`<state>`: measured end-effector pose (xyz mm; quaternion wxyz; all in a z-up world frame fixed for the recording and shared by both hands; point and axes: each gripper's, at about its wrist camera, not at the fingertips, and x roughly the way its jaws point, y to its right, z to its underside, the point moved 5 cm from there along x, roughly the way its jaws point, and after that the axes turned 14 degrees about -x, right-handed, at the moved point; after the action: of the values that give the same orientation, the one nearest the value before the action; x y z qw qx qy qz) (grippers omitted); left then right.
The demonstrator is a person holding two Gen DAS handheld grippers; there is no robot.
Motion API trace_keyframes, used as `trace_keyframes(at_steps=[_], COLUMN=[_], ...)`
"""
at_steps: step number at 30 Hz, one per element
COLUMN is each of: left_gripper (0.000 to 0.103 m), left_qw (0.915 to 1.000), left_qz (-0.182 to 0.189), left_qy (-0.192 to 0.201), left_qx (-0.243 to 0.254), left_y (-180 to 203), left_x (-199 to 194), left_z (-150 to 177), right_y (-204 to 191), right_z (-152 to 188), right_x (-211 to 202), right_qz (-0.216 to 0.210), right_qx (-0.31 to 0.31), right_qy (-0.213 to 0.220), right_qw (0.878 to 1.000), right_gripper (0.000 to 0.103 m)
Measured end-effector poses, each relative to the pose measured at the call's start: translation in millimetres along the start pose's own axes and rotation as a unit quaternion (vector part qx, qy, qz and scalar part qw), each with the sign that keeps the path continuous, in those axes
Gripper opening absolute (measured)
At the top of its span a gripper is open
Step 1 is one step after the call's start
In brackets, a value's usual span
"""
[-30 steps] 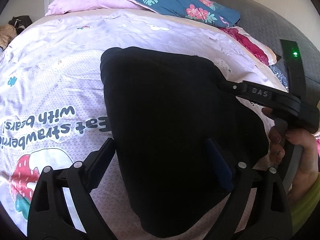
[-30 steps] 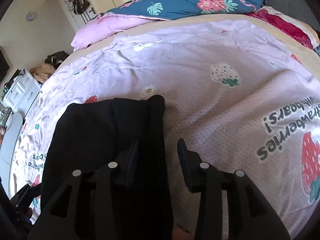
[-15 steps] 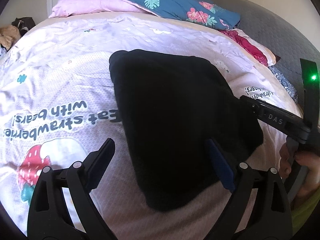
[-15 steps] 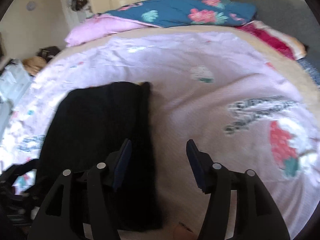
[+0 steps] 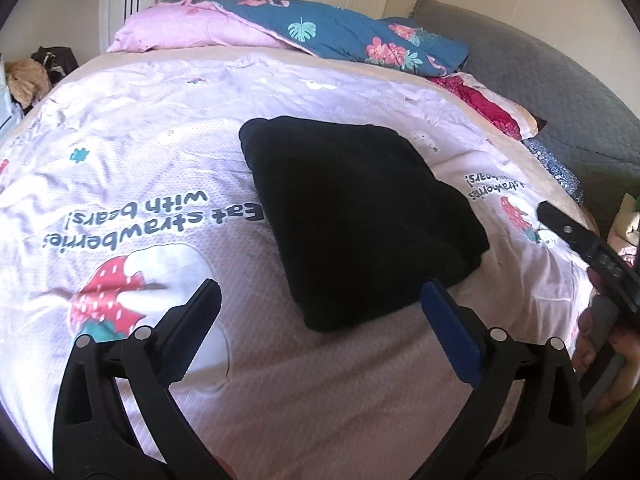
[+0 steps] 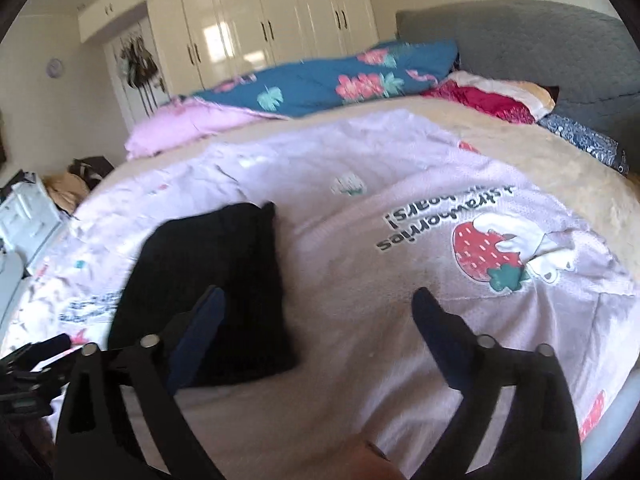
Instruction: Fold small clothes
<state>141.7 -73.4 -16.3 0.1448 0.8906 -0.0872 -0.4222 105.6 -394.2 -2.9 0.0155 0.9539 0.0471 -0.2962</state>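
Black garment [image 5: 360, 216] is lying folded on the strawberry-print bedspread [image 5: 160, 160], apart from both tongs. I am holding left tongs [image 5: 320, 304] and right tongs [image 6: 316, 308] wide open, gripping nothing. Judgement: fold looks compact; I am avoiding snagging its near edge.

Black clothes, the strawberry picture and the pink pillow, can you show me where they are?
Black clothes [image 5: 360, 216]: left wrist view, middle of the folded pile.
Strawberry picture [image 6: 486, 254]: right wrist view, on the red berry.
Pink pillow [image 5: 188, 32]: left wrist view, middle of its top.
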Motion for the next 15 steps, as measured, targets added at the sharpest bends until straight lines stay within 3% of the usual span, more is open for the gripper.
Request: trace_keyframes(at_steps=[9, 15], left_gripper=[0.094, 0.094], left_qw=[0.9997, 0.9989], left_qz=[0.006, 0.003], left_qy=[0.022, 0.047], left_qx=[0.005, 0.006], left_y=[-4, -15], left_x=[-36, -47], left_z=[15, 31], right_y=[-38, -52], right_z=[10, 29], right_x=[-54, -69], right_qz=[-0.012, -0.026], right_qx=[-0.041, -0.031], right_qy=[0.027, 0.036], right_qw=[0.999, 0.999], right_gripper=[0.099, 0.099])
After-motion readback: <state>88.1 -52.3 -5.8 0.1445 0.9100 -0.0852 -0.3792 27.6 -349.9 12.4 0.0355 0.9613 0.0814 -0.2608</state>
